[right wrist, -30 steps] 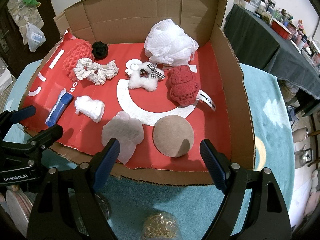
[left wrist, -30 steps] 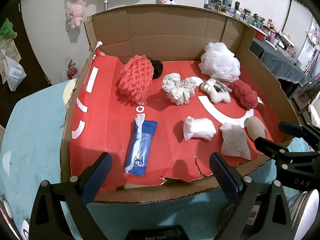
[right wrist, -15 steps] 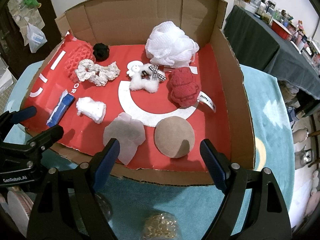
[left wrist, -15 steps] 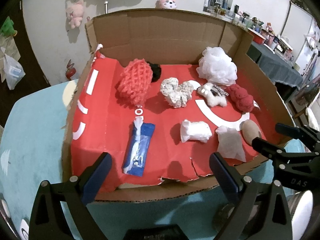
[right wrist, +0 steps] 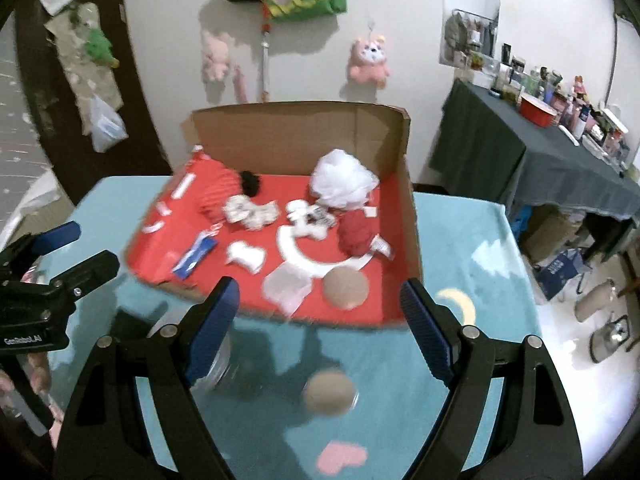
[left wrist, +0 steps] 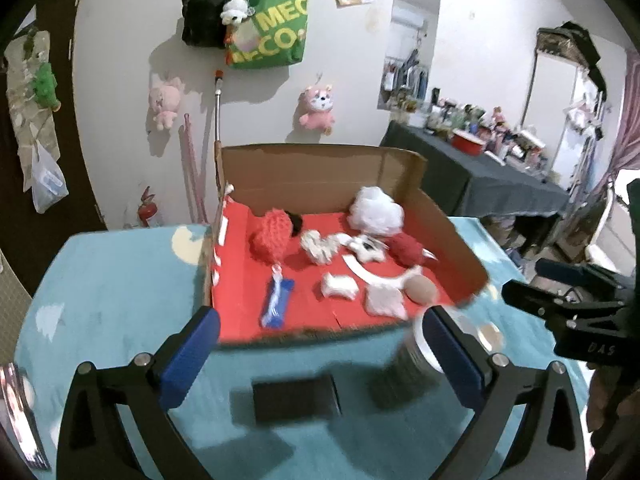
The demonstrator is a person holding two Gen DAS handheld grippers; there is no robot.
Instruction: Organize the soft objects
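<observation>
An open cardboard box point(left wrist: 320, 176) with a red floor holds soft items: a red knit pouf point(left wrist: 271, 236), a white mesh pouf point(left wrist: 375, 211), a lace scrunchie point(left wrist: 316, 245), a dark red knit piece point(left wrist: 406, 249), a white cloth bundle point(left wrist: 339, 286), a round tan puff point(left wrist: 421, 290) and a blue packet point(left wrist: 277, 303). My left gripper point(left wrist: 320, 354) is open and empty, well back from the box's front edge. My right gripper point(right wrist: 320, 324) is open and empty, also back from the box point(right wrist: 304, 136). The tan puff point(right wrist: 345, 289) lies nearest it.
The box sits on a teal blanket point(left wrist: 120, 280). A round tin point(left wrist: 416, 356) and a dark flat object point(left wrist: 294, 398) lie before the box. A jar with a tan lid point(right wrist: 330, 394) sits between my right fingers. A dark-clothed table point(right wrist: 532, 168) stands at right.
Both grippers have pulled back and up from the box, so it looks smaller and the room wall shows. Both stay open and empty. The items in the box have not moved.
</observation>
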